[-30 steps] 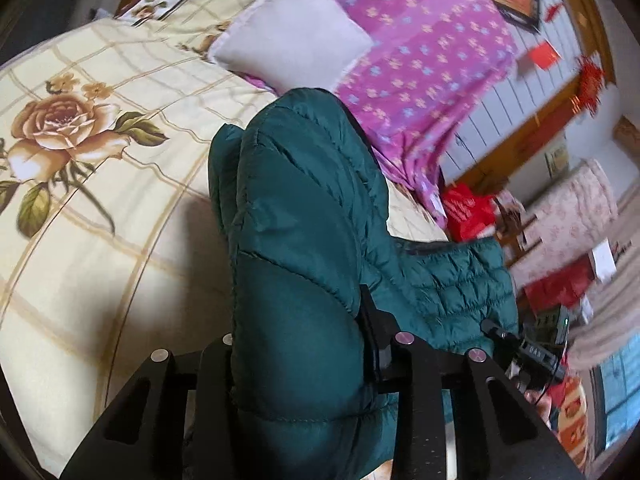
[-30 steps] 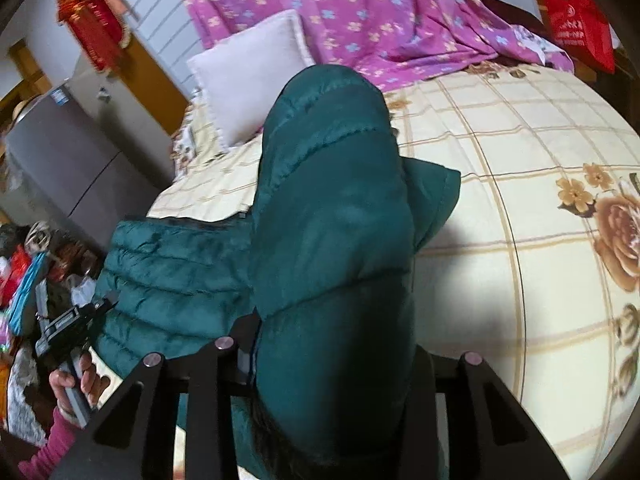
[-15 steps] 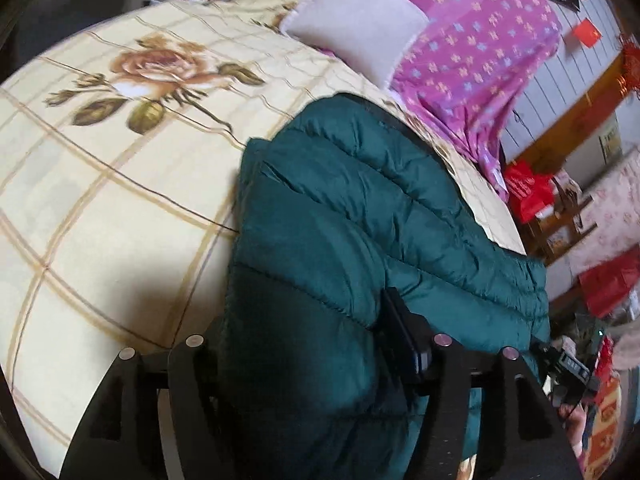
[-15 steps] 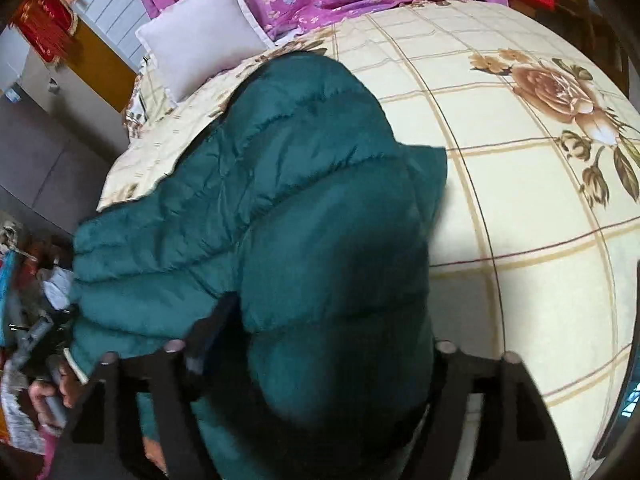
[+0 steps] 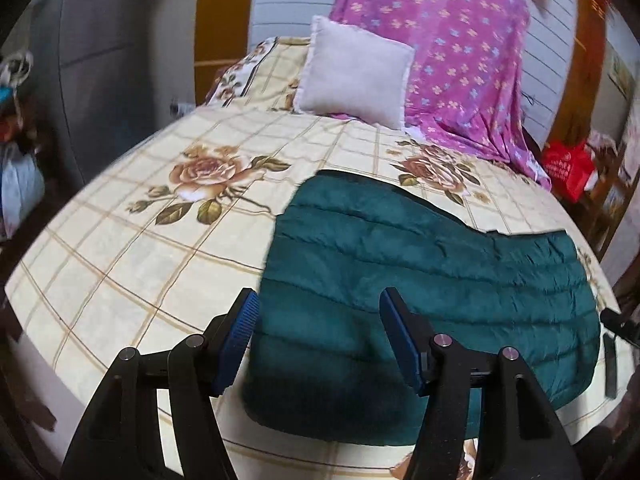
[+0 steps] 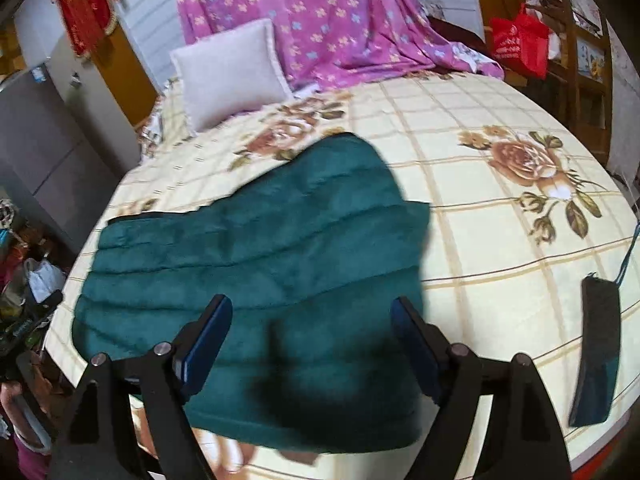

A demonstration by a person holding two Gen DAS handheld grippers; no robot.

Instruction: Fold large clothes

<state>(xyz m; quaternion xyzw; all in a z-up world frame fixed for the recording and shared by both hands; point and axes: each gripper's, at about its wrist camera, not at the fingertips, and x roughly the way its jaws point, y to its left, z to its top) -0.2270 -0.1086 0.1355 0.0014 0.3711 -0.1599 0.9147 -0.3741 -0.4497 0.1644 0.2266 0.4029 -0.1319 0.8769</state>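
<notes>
A dark green quilted puffer jacket lies flat, folded over itself, near the front edge of a bed with a cream rose-print cover. It also shows in the right wrist view. My left gripper is open and empty, hovering above the jacket's left front part. My right gripper is open and empty, above the jacket's right front part. The blue pads of the left gripper hold nothing.
A white pillow and a purple flowered sheet lie at the head of the bed. A dark slim case rests on the cover right of the jacket. A red bag and clutter stand beside the bed.
Both grippers have let go of the jacket and opened. The raised fold dropped flat onto the jacket, and both grippers pulled back and up.
</notes>
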